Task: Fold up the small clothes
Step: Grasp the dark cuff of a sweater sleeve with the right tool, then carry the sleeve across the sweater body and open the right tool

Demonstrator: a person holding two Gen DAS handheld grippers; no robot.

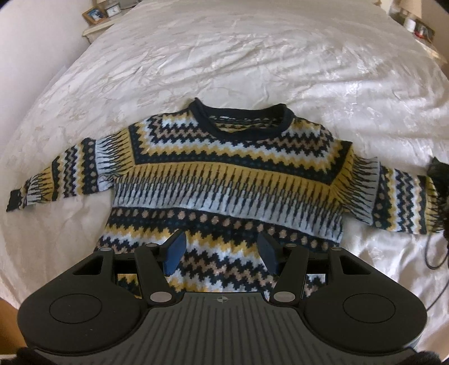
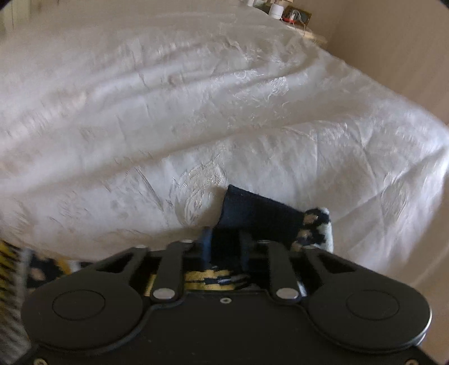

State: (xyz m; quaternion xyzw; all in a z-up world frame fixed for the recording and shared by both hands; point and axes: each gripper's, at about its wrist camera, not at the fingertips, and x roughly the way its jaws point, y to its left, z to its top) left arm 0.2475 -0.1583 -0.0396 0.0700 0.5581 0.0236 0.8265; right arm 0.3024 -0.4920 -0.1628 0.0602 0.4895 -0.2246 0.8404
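Sweater [image 1: 224, 179] lies face up and spread flat on the bed [image 1: 252, 61], collar [image 1: 241, 118] toward the far side, hem toward me. Body shows no fold line. Its left sleeve [image 1: 64, 171] is stretched straight out, cuff resting on the cover.

On the right wrist view the other sleeve's navy cuff [image 2: 252, 210] sits between the fingers of my right gripper [image 2: 224, 247]. Fingers look pinched onto the cuff, with patterned knit bunched beside them and under the gripper body. I read this as a grip on the cuff; the frame is blurred, so contact is a judgement. I cannot tell whether the cuff is lifted clear of the bed.

My left gripper [image 1: 221, 252] hovers over the lower body of the sweater near the hem, fingers spread apart, nothing between the pads [image 1: 174, 252].

Progress, judged: very early. Laying out is done; no sleeve is folded in yet. First fold appears to be starting at the right sleeve.

Left to do: bring right sleeve across the chest, same for left sleeve, then fold body hem to collar

Far corners: a bedside shelf with a frame [image 1: 94, 14] and a small clock [image 1: 113, 9]
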